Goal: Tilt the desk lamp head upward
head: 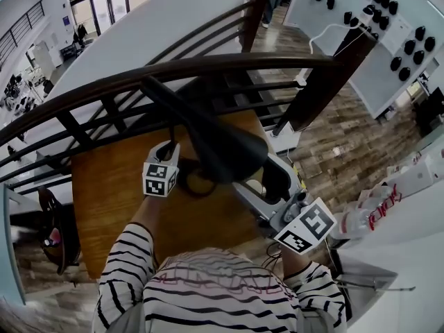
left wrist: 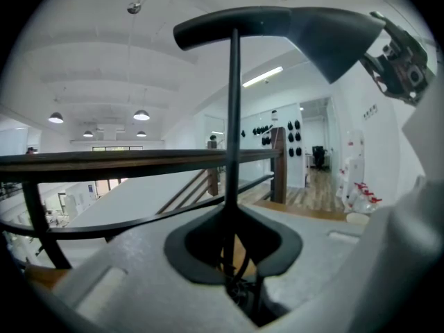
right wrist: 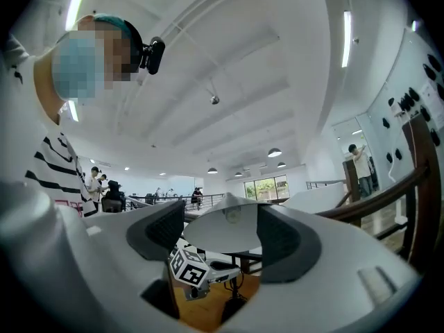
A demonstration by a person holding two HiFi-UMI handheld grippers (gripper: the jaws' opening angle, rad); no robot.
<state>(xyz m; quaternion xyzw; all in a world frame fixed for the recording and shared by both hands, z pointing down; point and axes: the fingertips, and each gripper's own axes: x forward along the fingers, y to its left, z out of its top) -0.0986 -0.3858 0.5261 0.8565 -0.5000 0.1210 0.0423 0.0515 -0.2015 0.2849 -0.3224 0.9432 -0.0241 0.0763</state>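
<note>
A black desk lamp stands on a wooden table (head: 111, 200). Its thin upright pole (left wrist: 234, 116) runs between the pads of my left gripper (left wrist: 232, 245), which is shut on it low down. In the head view the left gripper (head: 173, 152) sits to the left of the black lamp head (head: 232, 148). My right gripper (head: 267, 175) comes in from the right and is shut on the lamp head. In the right gripper view the shade's pale inside (right wrist: 225, 231) fills the gap of the right gripper (right wrist: 225, 236). From the left gripper view the lamp head (left wrist: 305, 26) hangs high at the upper right.
A dark wooden railing (head: 173, 71) curves close behind the table, with a thick post (head: 326, 82) at the right. Spray bottles (head: 374, 214) lie on a white surface to the right. A black cable (head: 198, 184) coils by the lamp's foot. A person (right wrist: 357, 161) stands far off.
</note>
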